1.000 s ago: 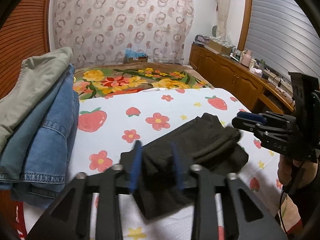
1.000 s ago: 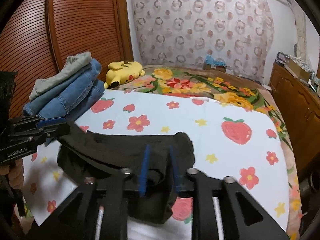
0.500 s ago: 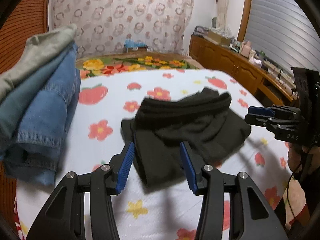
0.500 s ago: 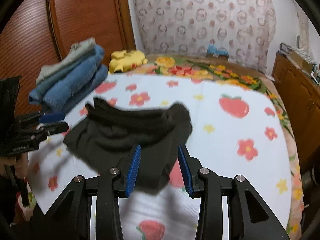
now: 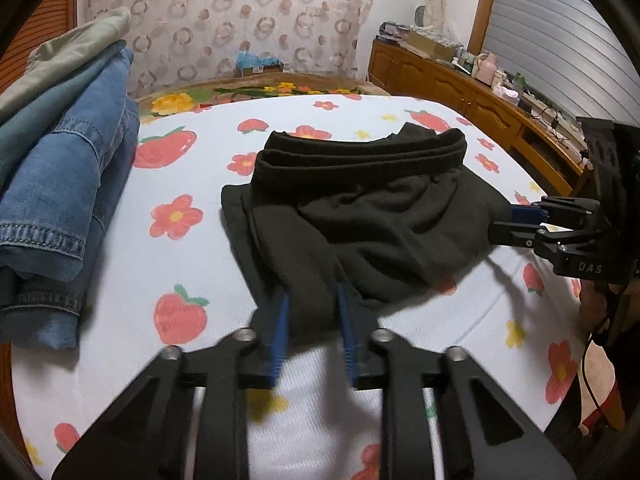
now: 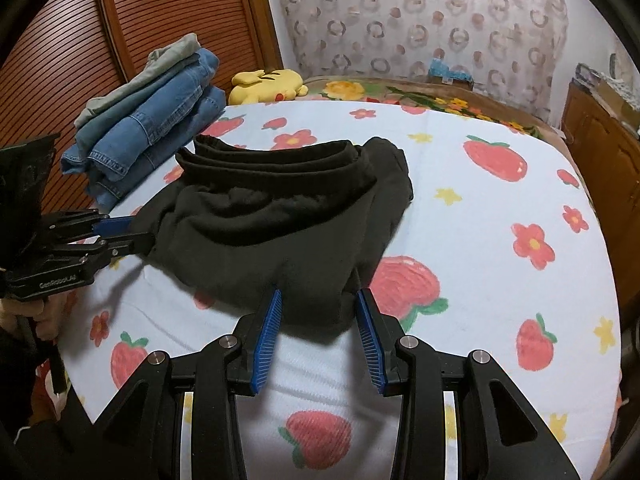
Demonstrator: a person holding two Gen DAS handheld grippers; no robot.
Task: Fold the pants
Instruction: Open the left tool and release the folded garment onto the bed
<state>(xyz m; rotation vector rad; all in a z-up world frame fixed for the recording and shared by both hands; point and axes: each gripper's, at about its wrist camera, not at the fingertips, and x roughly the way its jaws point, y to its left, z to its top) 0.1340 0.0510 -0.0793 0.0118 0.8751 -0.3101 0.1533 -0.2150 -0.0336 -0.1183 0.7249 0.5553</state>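
The black pants (image 5: 360,208) lie folded in a loose bundle on the strawberry sheet (image 5: 168,264), waistband at the far side; they also show in the right wrist view (image 6: 280,220). My left gripper (image 5: 312,320) is open, its blue pads (image 5: 280,332) straddling the near edge of the bundle. It also shows at the left of the right wrist view (image 6: 124,232). My right gripper (image 6: 318,320) is open, its pads (image 6: 268,332) either side of the other near edge. It also shows at the right of the left wrist view (image 5: 516,224).
A stack of folded jeans and a green garment (image 5: 60,168) sits at the left edge of the bed (image 6: 152,120). A yellow plush toy (image 6: 268,84) lies behind it. Wooden cabinets (image 5: 460,92) run along the right wall, a wooden wardrobe (image 6: 160,20) on the left.
Both grippers were shut on the pants and holding them up; they let go, the bundle dropped onto the sheet, and both now reach back in at its near edge, open.
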